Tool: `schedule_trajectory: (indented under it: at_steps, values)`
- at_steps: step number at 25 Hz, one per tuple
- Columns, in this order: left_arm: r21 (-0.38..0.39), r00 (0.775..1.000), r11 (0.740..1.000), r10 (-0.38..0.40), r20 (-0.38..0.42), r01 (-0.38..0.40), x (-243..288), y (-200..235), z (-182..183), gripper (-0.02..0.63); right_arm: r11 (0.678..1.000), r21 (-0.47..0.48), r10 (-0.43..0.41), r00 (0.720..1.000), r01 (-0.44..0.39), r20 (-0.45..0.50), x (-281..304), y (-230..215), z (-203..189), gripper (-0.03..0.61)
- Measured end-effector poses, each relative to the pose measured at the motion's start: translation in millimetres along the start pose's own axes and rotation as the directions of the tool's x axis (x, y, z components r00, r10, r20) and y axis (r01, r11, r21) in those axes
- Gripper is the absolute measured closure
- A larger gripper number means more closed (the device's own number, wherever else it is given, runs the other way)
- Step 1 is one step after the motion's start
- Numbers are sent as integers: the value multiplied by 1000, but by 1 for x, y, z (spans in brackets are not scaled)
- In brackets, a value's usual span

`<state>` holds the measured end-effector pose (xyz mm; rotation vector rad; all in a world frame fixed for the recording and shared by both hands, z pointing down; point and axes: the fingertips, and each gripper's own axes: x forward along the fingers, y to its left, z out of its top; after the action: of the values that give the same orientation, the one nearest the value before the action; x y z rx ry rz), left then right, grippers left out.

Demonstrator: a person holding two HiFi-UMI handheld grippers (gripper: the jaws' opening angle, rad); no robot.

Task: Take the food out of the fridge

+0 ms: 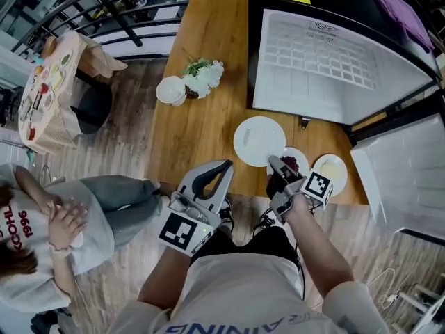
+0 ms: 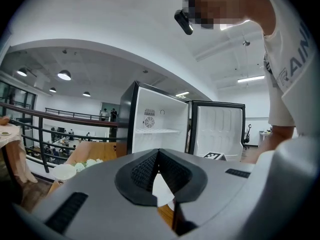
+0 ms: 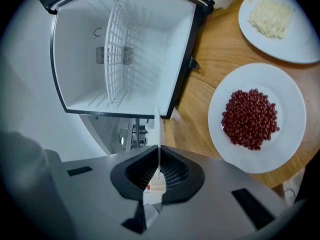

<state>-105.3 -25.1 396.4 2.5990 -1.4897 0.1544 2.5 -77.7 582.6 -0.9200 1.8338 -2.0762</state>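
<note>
The fridge (image 1: 327, 68) stands open at the table's far right, and its white inside (image 3: 125, 54) with a wire shelf holds nothing I can see. On the wooden table (image 1: 201, 138) lie a plate of red beans (image 1: 293, 163) (image 3: 252, 118) and a plate of pale shredded food (image 1: 334, 171) (image 3: 272, 16). My right gripper (image 1: 272, 162) (image 3: 158, 171) is shut on the near rim of a larger white plate (image 1: 259, 140), which shows as a thin white edge (image 3: 157, 129) between its jaws. My left gripper (image 1: 226, 165) (image 2: 159, 153) hangs at the table's near edge, shut and holding nothing.
The fridge door (image 1: 403, 179) swings out to the right. White flowers (image 1: 201, 75) and a white bowl (image 1: 170, 90) sit at the table's left edge. A person (image 1: 49, 221) sits at the left by a small laid table (image 1: 49, 96). A railing (image 1: 104, 5) runs behind.
</note>
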Motion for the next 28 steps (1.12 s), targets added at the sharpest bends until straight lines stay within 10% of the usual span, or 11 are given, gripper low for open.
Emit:
schedule_trajectory:
  at_steps: [28]
  values:
    - [-25,994,994,105,-11,-105,-40,7,-11,606,978,-112,-197,962,178,-192,37,-74,-77,548]
